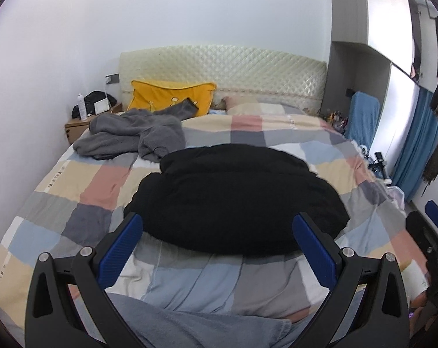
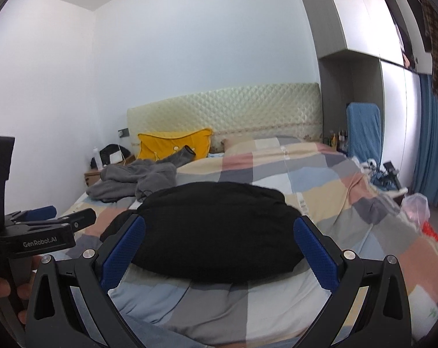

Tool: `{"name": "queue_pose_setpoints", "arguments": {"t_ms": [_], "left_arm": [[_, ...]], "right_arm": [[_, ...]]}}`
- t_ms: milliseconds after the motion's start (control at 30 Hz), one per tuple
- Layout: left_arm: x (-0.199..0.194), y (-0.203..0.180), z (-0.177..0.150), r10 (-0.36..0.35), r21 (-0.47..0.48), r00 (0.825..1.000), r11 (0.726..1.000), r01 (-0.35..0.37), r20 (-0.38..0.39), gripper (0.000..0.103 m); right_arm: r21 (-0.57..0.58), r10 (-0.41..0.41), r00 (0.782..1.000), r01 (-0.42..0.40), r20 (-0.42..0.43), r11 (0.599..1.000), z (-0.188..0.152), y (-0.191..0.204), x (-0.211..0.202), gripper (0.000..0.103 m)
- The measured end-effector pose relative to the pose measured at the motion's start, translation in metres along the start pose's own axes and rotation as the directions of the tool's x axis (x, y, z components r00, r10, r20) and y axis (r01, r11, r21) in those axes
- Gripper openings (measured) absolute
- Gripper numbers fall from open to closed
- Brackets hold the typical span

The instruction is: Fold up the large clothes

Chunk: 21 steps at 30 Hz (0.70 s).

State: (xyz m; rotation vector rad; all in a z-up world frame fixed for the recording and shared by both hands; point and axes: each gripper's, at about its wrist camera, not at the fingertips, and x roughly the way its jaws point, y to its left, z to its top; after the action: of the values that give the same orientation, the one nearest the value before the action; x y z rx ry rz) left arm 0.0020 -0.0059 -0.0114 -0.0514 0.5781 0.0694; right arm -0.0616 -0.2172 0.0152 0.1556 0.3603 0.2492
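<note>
both grippers were spread wide and holding nothing: left gripper [image 1: 217,249] and right gripper [image 2: 219,252] hung over the near end of the bed, side by side, aimed at the headboard [image 1: 224,68].

task item: black garment [image 1: 236,200], already a compact rounded bundle lying on the checked duvet [image 1: 103,185], mid-bed toward the near edge. looked folded or nearly so; couldn't tell layers, black swallowed all detail.

second item: grey fleece garment [image 1: 132,136], crumpled, far-left of the bed, one sleeve draped up against the yellow pillow [image 1: 172,95]. its near edge sat just beside the black bundle's far-left corner, possibly touching.

risks, my read:
- pulling the grey one toward the near side could snag the black bundle and undo the fold. cause: too little gap between them.
- fleece is thick and slack; a one-corner pinch would likely drag it in a rope, sleeve trailing.
- pinching deep could catch duvet with the garment.
- long reach for grey; left gripper passes over the black bundle.

room: open duvet left of the black bundle and on the right half of the bed. right bed edge had floor clutter just beyond, plastic bag [image 2: 417,206] and tripod-like gear. nightstand [image 1: 80,126] crowded the far-left corner. the two grippers were close together, collision chance if they cross.
</note>
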Motion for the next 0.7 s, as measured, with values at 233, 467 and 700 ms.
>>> {"name": "queue_pose_setpoints", "arguments": {"t_ms": [233, 467, 700], "left_arm": [[0.011, 0.007, -0.009, -0.003, -0.009, 0.999, 1.000, 0.003, -0.044, 0.103], [0.017, 0.012, -0.012, -0.009, -0.024, 0.998, 1.000, 0.007, -0.066, 0.103], [0.021, 0.013, -0.013, 0.008, -0.032, 0.998, 0.999, -0.010, -0.064, 0.103]], "right_arm": [[-0.020, 0.013, 0.999, -0.014, -0.035, 1.000, -0.011, 0.008, 0.008, 0.103], [-0.019, 0.017, 0.998, -0.018, -0.060, 1.000, -0.018, 0.008, 0.018, 0.103], [-0.028, 0.008, 0.997, -0.010, -0.078, 1.000, -0.023, 0.012, 0.022, 0.103]]}}
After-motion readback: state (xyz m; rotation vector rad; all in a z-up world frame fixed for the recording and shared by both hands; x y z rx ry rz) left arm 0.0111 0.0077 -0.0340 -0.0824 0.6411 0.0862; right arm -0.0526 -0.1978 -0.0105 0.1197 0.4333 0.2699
